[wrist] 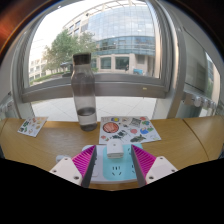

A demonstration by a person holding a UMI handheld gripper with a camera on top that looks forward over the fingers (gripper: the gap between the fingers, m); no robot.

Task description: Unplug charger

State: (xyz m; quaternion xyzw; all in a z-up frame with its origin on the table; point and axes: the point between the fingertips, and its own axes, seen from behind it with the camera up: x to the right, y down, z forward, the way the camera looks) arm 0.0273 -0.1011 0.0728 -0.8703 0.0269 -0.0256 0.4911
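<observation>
The tool point(114, 163) stood with its fingers apart, the white charger point(115, 148) between them, plugged into the power strip point(114, 172) on the worktop point(40, 145). A loose or skewed grip could slip off, or drag the strip up with it.

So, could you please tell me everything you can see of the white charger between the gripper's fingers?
The white charger is a small blocky plug that looks like plastic, standing upright in a pale blue power strip on the wooden table. It sits between the gripper fingers' pink pads, which flank it closely; whether they press on it cannot be told. No cable is visible. A water bottle stands beyond it.
</observation>
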